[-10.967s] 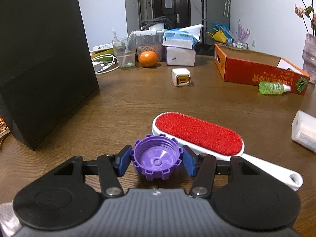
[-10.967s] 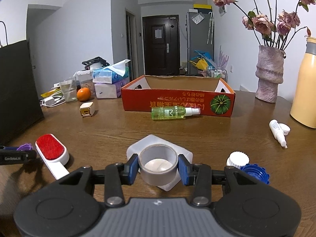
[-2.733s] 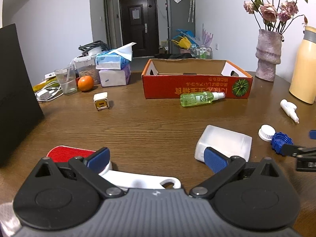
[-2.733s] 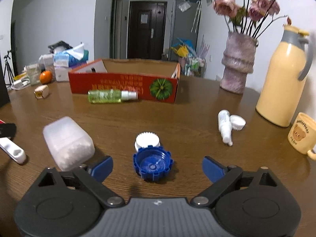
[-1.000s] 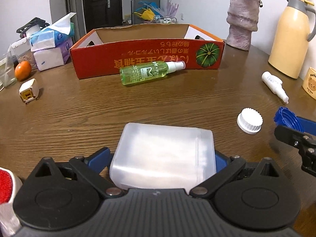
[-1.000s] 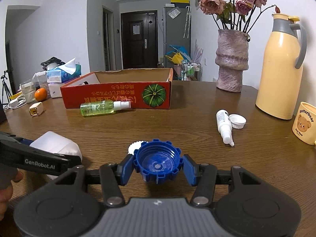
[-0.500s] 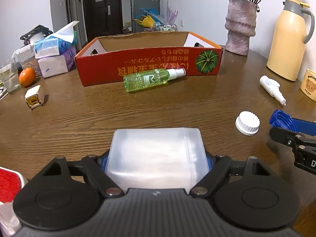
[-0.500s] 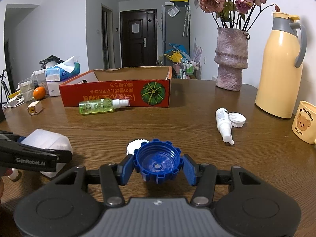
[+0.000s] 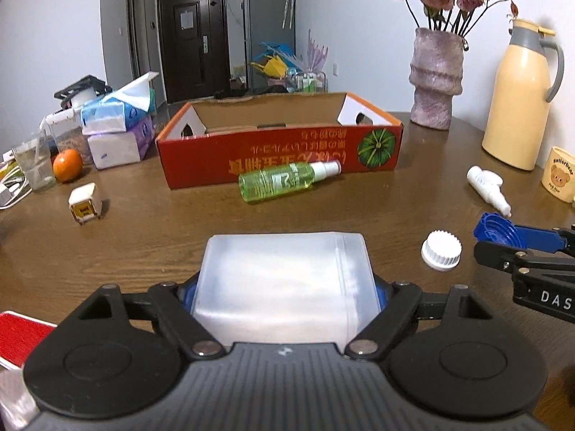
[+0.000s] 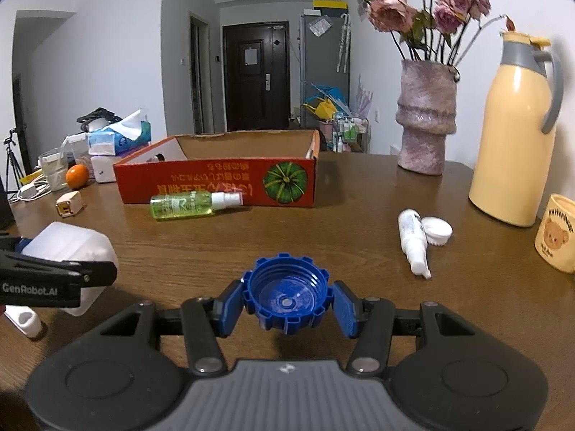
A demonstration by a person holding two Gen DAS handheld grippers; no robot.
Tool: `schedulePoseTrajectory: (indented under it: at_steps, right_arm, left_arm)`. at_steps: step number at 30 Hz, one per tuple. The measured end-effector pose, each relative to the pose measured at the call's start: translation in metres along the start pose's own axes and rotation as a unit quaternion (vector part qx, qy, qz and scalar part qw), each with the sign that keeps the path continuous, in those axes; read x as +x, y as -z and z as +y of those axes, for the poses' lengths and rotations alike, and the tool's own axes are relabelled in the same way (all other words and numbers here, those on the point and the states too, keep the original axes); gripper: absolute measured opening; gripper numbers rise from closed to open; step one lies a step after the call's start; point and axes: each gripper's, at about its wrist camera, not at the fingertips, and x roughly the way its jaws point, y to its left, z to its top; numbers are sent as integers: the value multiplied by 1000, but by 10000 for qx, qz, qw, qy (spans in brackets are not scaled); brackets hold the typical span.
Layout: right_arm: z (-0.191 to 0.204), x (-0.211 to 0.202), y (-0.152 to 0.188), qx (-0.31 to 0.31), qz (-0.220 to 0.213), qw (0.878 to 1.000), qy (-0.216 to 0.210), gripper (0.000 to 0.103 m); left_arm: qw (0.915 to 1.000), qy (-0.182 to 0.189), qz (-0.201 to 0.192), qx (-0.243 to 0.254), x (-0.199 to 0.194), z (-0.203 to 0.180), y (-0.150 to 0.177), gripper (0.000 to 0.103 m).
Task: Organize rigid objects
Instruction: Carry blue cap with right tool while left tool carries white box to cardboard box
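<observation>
My left gripper (image 9: 285, 296) is shut on a translucent white plastic box (image 9: 285, 283) and holds it above the table; the box also shows at the left of the right wrist view (image 10: 72, 248). My right gripper (image 10: 285, 305) is shut on a blue toothed bottle cap (image 10: 285, 301), lifted off the table; the cap also shows at the right of the left wrist view (image 9: 497, 230). An open red cardboard box (image 9: 280, 152) stands at mid table, with a green spray bottle (image 9: 284, 181) lying against its front.
A white ribbed cap (image 9: 441, 254) lies right of the plastic box. A small white bottle (image 10: 413, 240) and its cap (image 10: 436, 233) lie at right. A vase (image 10: 426, 133), yellow thermos (image 10: 514, 136) and bear mug (image 10: 557, 233) stand behind. A charger cube (image 9: 84, 208), orange (image 9: 67, 169) and tissue packs sit left.
Both grippers have risen with their loads: the plastic box and the blue cap are lifted higher above the table than half a second ago.
</observation>
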Motion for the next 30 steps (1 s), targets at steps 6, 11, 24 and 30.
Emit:
schedulePoseTrajectory:
  at_steps: [6,11,24,30]
  right_arm:
    - [9,-4,-15,-159,-169,9997,-40,53]
    - [14,-6,-29,-151,-316,9994,-59,53]
    - [26,7,-65,11,-543,9984,-156,53]
    - [27,18,-77,83,-591,9981,-136,53]
  left_arm:
    - [9998,-45,-209,-32,-9,2,-14,83]
    - [9991,-98,-397,-84,-15,5,-28,83]
    - [9969,-194,-676,-365,-10,15,-61,83]
    - [9951,-303,-798,-497,-2,19,-75,83]
